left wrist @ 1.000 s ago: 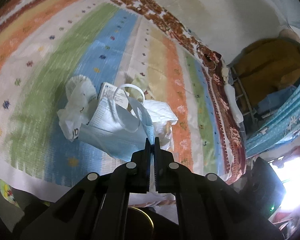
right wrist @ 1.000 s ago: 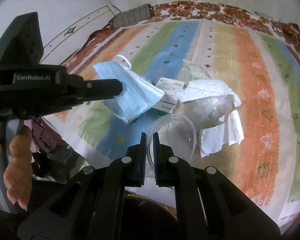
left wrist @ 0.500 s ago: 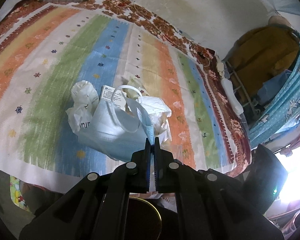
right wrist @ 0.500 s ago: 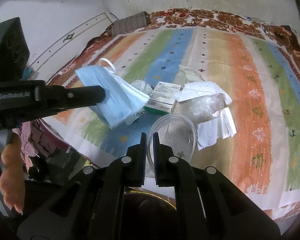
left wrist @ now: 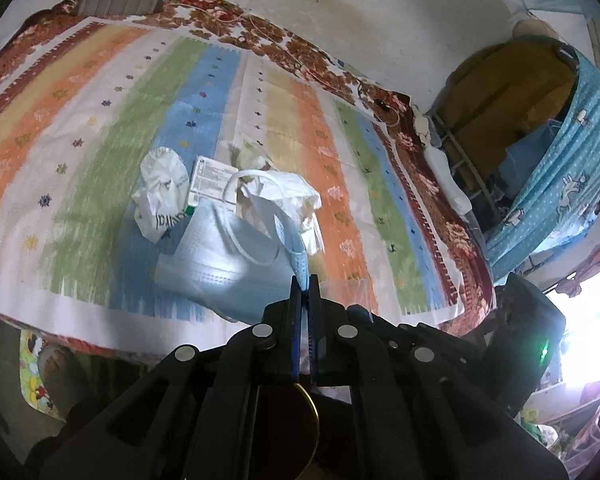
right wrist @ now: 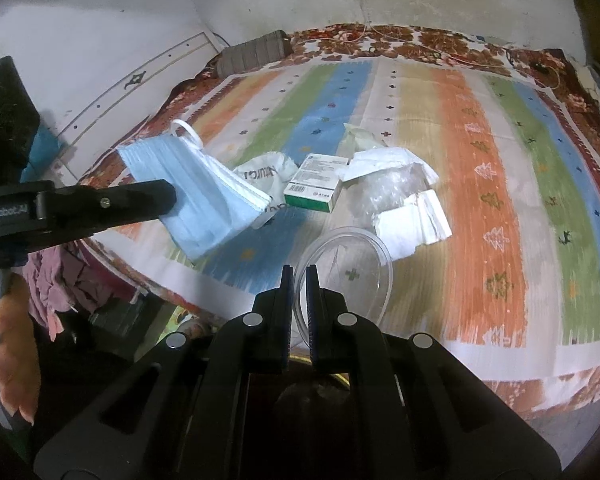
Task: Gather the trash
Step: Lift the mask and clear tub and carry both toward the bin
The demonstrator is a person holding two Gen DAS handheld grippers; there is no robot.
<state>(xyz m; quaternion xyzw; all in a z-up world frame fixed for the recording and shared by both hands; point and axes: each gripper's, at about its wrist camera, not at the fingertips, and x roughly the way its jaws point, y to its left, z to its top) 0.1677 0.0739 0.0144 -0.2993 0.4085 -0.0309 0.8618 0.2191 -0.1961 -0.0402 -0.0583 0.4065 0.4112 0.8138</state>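
My left gripper (left wrist: pixel 305 280) is shut on a blue face mask (left wrist: pixel 220 264) and holds it in the air above the striped bed sheet (left wrist: pixel 100 128). In the right wrist view the same mask (right wrist: pixel 204 200) hangs from the left gripper (right wrist: pixel 168 196). My right gripper (right wrist: pixel 299 270) is shut on the rim of a clear plastic lid (right wrist: pixel 348 276), lifted off the sheet. On the sheet lie a crumpled white bag (right wrist: pixel 264 172), a green-and-white box (right wrist: pixel 318 186), clear plastic wrap (right wrist: pixel 388 188) and white paper tissues (right wrist: pixel 416 224).
A grey rolled pillow (right wrist: pixel 256 54) lies at the bed's far end by the white wall. To the right of the bed stands a rack with a blue patterned cloth (left wrist: pixel 560 184). A person's hand (right wrist: pixel 14 352) holds the left gripper's handle. The bed's near edge (right wrist: pixel 204 284) lies below both grippers.
Both grippers have pulled back and risen from the pile toward the bed's near edge, carrying the mask and the lid. The pile on the sheet looks smaller and farther away.
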